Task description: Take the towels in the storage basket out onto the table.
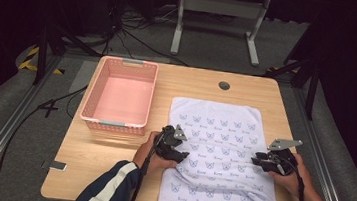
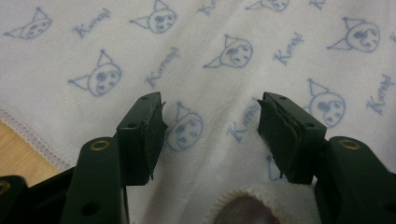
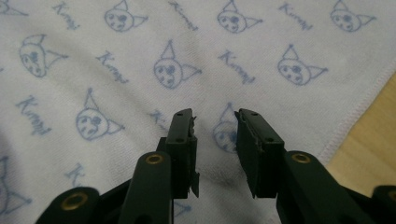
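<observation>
A white towel [image 1: 218, 135] printed with small blue cat faces lies spread on the right half of the wooden table [image 1: 110, 156], its near end hanging over the front edge. My left gripper [image 1: 182, 156] rests at the towel's left edge, jaws pointing right. In the left gripper view the towel [image 2: 210, 56] lies under my left gripper [image 2: 210, 119], whose jaws stand wide apart, with a curled hem just below them. My right gripper [image 1: 256, 159] sits at the towel's right edge, pointing left. In the right gripper view my right gripper [image 3: 215, 126] is narrowly open over the towel [image 3: 187, 46].
A pink plastic basket [image 1: 90, 106] stands empty at the table's back left. A round cable hole [image 1: 224, 85] sits near the far edge. A small grey tag [image 1: 54, 165] lies at the front left edge. Bare wood [image 3: 369, 130] shows beside the towel's hem.
</observation>
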